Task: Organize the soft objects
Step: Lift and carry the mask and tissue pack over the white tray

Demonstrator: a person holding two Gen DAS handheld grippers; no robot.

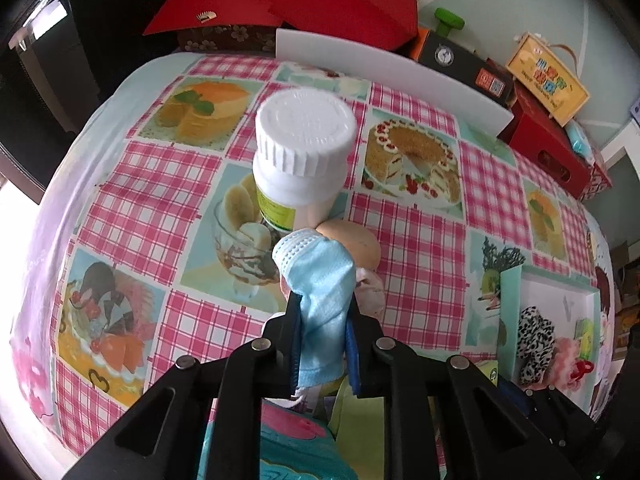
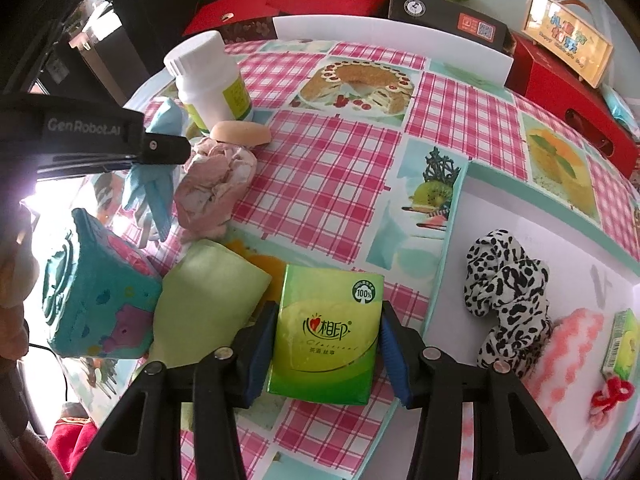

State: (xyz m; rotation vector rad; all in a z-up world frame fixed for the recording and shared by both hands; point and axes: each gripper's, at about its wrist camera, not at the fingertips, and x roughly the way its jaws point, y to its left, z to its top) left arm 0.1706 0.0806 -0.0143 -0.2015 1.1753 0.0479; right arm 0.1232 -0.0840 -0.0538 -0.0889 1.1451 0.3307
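Observation:
My left gripper point(image 1: 323, 304) is shut on a folded light blue face mask point(image 1: 320, 276), which stands up between the blue pads above the checked tablecloth. In the right wrist view the same mask point(image 2: 150, 188) hangs from that gripper at the left. My right gripper point(image 2: 326, 320) is shut on a green tissue pack point(image 2: 326, 336), one pad against each side. To the right lies a white tray with a teal rim point(image 2: 500, 216). It holds a leopard-print scrunchie point(image 2: 504, 280), a pink fluffy piece point(image 2: 568, 340) and a small green pack point(image 2: 622, 344).
A white bottle point(image 1: 300, 148), a beige round sponge point(image 1: 356, 244) and a crumpled pink cloth point(image 2: 216, 184) sit close behind the mask. A teal wrapped roll point(image 2: 96, 292) and a pale green pouch point(image 2: 208, 296) lie at the front left. Red boxes and a white board point(image 2: 400, 36) line the far edge.

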